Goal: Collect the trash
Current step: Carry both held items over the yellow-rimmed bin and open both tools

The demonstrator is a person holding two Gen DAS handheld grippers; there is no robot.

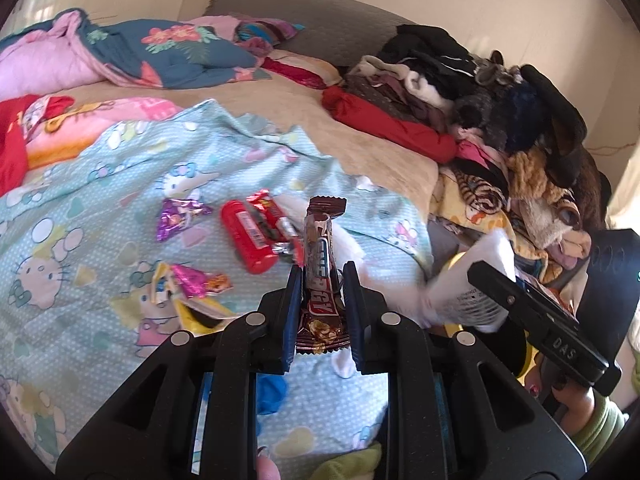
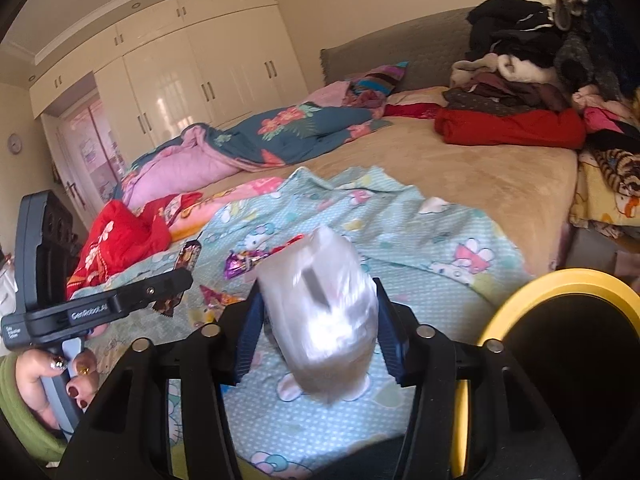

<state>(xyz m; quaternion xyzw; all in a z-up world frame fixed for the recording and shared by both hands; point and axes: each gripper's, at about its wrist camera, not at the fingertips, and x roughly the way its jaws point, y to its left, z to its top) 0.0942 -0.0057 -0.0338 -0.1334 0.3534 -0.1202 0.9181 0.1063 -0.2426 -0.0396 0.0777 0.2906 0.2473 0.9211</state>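
Observation:
My left gripper (image 1: 323,270) is shut on a brown chocolate bar wrapper (image 1: 318,236), which stands upright between the pads above the light blue cartoon sheet (image 1: 100,208). Between the jaws of my right gripper (image 2: 318,288) is a white plastic packet (image 2: 320,312), gripped and lifted off the bed; the packet (image 1: 472,280) also shows in the left wrist view. Loose on the sheet lie a red wrapper (image 1: 252,236), a purple wrapper (image 1: 176,216), a pink and yellow wrapper (image 1: 196,288) and a white tissue (image 1: 348,244).
A yellow-rimmed black bin (image 2: 560,292) stands at the bed's near right corner. A heap of clothes (image 1: 480,100) fills the right side of the bed. Crumpled blankets (image 1: 160,52) and a red garment (image 1: 16,148) lie on the left. White wardrobes (image 2: 180,80) line the far wall.

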